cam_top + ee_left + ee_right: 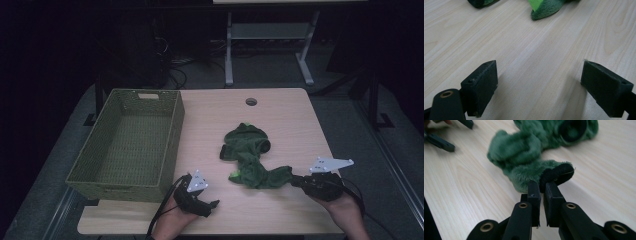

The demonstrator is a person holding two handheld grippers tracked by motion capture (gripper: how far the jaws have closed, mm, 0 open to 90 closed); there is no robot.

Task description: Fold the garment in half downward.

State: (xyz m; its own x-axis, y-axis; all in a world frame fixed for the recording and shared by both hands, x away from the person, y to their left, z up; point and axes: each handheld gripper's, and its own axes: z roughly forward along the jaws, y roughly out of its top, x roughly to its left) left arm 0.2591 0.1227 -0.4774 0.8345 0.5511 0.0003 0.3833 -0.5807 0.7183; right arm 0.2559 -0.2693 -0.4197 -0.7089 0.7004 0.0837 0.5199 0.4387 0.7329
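- The green garment is lying crumpled on the table, right of centre, one sleeve end stretching toward the near right edge.
- The right gripper is clamping that sleeve end; its jaws are sitting nearly together with only the fabric's edge between them.
- The pinched cuff is showing a dark lining, but how much cloth is sitting between the jaws is hard to make out.
- The left gripper is hovering low over bare wood, jaws standing wide apart and holding nothing.
- In the left gripper view the garment is being cut off by the top edge.
- The basket is sitting along the table's left side, overhanging the left edge, well apart from the garment.
- Bare table is lying between basket and garment.
- The surroundings beyond the table are too dark to read.
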